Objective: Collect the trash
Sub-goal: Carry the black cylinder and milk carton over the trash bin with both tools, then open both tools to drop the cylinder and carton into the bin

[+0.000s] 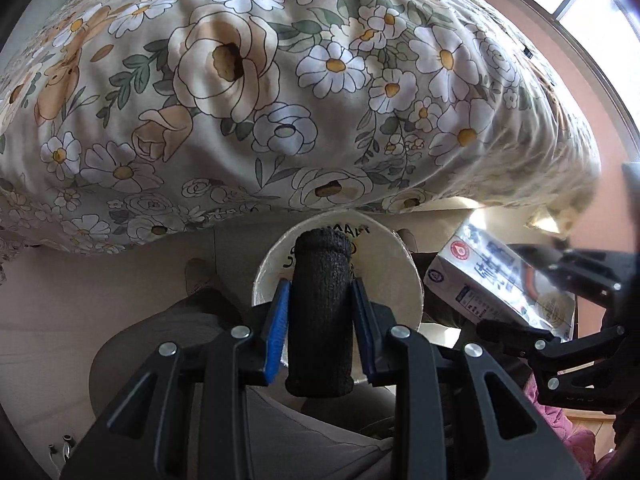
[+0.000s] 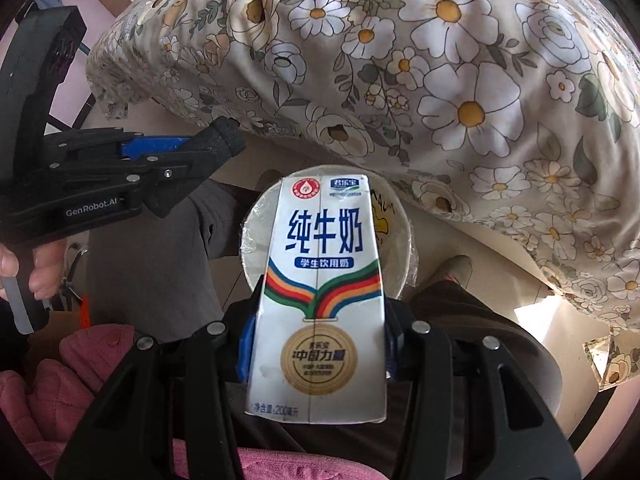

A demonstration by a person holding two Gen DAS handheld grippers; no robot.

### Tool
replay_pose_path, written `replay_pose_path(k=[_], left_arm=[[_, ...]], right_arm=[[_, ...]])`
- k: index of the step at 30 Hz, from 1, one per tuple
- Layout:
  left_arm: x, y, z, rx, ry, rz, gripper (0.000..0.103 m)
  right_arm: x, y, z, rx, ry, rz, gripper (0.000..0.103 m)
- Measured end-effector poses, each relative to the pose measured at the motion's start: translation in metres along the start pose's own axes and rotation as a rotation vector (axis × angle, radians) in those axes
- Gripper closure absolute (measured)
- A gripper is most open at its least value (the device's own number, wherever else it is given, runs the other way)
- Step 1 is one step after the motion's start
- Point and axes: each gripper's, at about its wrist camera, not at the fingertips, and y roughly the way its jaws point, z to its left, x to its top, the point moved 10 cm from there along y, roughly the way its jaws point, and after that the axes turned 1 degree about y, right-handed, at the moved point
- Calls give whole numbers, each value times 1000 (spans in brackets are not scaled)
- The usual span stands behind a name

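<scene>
Left gripper: the fingers are closed on a black textured fabric roll, which stands lengthwise between the two blue pads. The roll extends beyond the fingertips. In the right wrist view the same gripper enters from the left edge, with the roll protruding from its tip and a hand on its handle.

Right gripper: the fingers are partly open and clamp a white milk carton by its two narrow sides. The printed front faces the camera, with blue Chinese lettering, a rainbow stripe band and a gold seal. In the left wrist view this gripper appears at the right edge, carrying the carton tilted.

Below both grippers sits a round white bin with a plastic liner at the rim. Both held items are above its opening. Whether either item touches the bin cannot be determined.

Surroundings: a bed with a floral quilt fills the upper field of both views. The bin stands on a pale floor just beside the bed edge. A pink quilted garment is visible at lower left.
</scene>
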Motion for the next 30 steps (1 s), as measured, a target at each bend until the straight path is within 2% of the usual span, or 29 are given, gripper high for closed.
replay_pose_path(k=[7, 19, 30], left_arm=[[-15, 60, 4, -26, -49, 110, 70], [-20, 132, 5, -97, -127, 223, 70], [-28, 187, 14, -95, -171, 325, 70]], right_arm=[[-11, 69, -10, 21, 57, 122, 55], [-19, 160, -26, 46, 161, 266, 55], [-18, 211, -49, 32, 230, 331, 54]])
